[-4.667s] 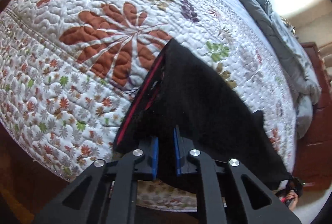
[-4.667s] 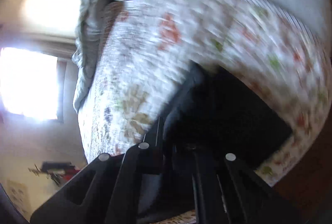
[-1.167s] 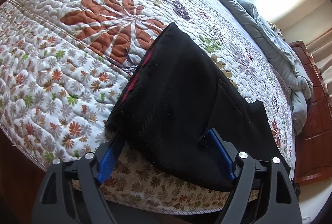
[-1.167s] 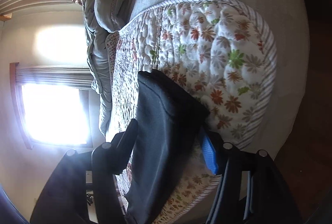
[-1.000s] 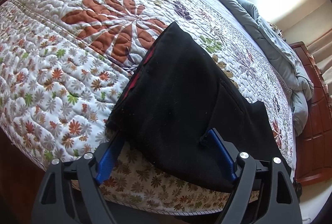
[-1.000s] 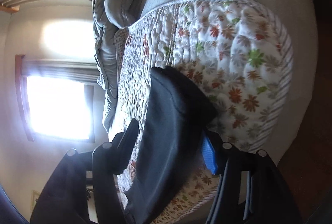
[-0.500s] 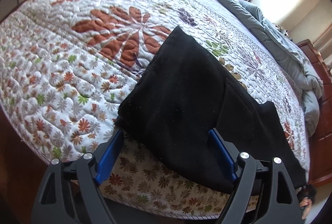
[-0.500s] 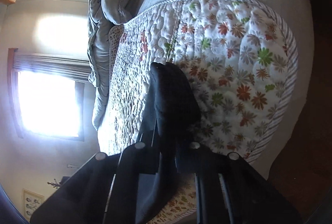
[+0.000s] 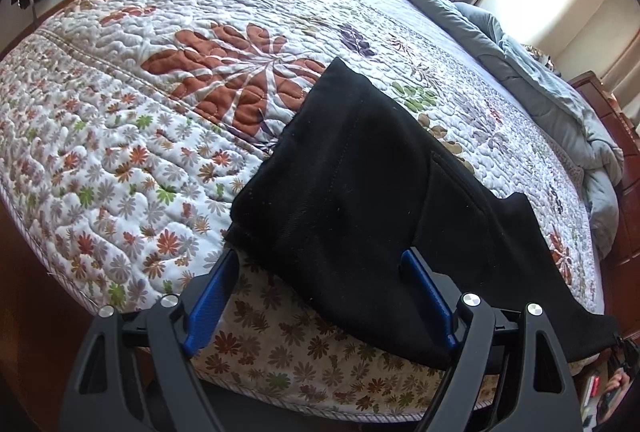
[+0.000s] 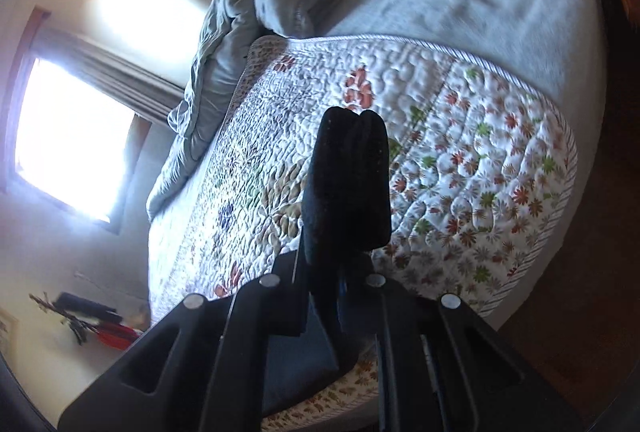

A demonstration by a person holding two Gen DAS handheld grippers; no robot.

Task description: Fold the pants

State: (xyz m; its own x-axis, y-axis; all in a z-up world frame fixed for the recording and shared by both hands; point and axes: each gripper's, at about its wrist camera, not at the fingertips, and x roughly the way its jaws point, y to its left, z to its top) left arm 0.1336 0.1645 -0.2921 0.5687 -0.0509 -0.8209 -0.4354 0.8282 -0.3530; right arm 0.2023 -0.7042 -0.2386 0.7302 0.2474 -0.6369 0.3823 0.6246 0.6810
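While the left gripper (image 9: 320, 272) stands wide apart over black pants (image 9: 360, 191) at the quilt's (image 9: 120, 151) near edge, the right gripper (image 10: 324, 272) pinches their fabric; no writing shows

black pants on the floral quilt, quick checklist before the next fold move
1. Right gripper shut on the black fabric pants: ok; its jaws have just been closing, with cloth bunched between them.
2. Left gripper gripping: not ok; jaws wide open, straddling the near edge of the pants.
3. Pants supported on the floral quilted bedspread: ok.
4. Quilt beyond the pants free for folding over: ok.
5. All layers caught in the right grip: cannot tell.
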